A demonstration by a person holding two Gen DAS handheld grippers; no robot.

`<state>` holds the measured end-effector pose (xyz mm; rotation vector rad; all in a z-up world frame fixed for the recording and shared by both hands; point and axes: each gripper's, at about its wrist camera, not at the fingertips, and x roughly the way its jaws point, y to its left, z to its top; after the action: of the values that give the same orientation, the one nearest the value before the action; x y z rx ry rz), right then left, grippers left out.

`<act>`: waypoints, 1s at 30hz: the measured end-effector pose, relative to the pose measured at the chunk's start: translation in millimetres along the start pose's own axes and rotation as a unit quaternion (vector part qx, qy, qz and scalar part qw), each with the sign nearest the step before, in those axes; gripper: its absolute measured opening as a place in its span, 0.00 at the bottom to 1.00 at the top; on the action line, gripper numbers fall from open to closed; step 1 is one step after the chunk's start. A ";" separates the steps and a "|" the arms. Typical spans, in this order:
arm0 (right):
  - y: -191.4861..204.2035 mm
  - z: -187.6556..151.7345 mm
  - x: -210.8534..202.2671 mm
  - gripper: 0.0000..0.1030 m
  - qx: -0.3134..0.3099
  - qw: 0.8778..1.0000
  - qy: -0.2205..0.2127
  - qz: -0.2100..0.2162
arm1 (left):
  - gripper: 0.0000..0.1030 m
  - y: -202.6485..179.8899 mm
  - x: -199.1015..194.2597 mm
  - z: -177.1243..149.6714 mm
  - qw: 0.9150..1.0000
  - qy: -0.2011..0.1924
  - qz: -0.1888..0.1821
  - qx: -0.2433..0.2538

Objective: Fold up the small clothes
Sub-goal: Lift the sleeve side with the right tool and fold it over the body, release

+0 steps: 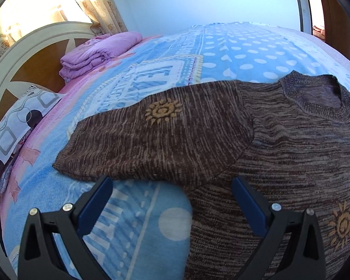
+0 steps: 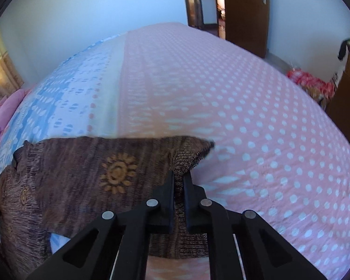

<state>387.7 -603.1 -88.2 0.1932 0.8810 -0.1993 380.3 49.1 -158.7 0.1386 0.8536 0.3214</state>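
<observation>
A: Two grippers. Left gripper (image 1: 172, 186) spread wide, empty, just beside the brown sweater (image 1: 280, 144) on the blanket (image 1: 233, 53).
B: Right gripper (image 2: 179, 175)?
A: Clenched on the sweater's sleeve. Purple folded quilt (image 1: 98, 51), pillow (image 1: 18, 126) beyond the sweater.

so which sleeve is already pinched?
The sleeve clamped in the right gripper. The other sleeve lies flat, untouched, ahead of the open left gripper.
</observation>
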 end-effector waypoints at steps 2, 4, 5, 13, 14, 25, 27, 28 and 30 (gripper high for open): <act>12.4 8.3 -14.2 0.06 -0.016 1.000 -0.016 0.001 | 1.00 0.4 0.9 0.2 1.000 0.000 -0.002 -0.001; 23.9 15.8 -27.3 0.06 -0.025 0.999 -0.026 0.008 | 1.00 1.1 0.8 0.2 1.000 -0.001 -0.003 -0.003; 29.4 18.6 -33.9 0.06 -0.030 0.999 -0.031 0.010 | 1.00 1.3 0.8 0.3 1.000 -0.001 -0.003 -0.003; 86.1 40.4 -80.8 0.06 -0.080 0.994 -0.064 0.025 | 1.00 4.3 2.6 0.2 1.000 0.004 -0.016 -0.011; 94.2 41.8 -84.2 0.06 -0.085 0.994 -0.066 0.027 | 1.00 5.1 2.9 0.2 1.000 0.005 -0.018 -0.013; 201.7 45.9 -125.6 0.06 -0.166 0.981 -0.076 0.069 | 1.00 11.5 4.4 -0.4 0.999 0.007 -0.036 -0.032; 225.8 43.6 -128.2 0.06 -0.181 0.977 -0.073 0.082 | 1.00 12.6 5.1 -0.3 0.999 0.008 -0.039 -0.034; 240.3 41.4 -128.5 0.06 -0.190 0.975 -0.071 0.089 | 1.00 13.1 5.6 -0.3 0.999 0.009 -0.041 -0.035; 263.4 36.7 -127.3 0.06 -0.202 0.971 -0.068 0.106 | 1.00 14.3 5.7 -0.5 0.998 0.010 -0.044 -0.037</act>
<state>402.2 -346.5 56.2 -0.1067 0.7401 0.1654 380.3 64.5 -159.6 0.0280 0.8634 0.2720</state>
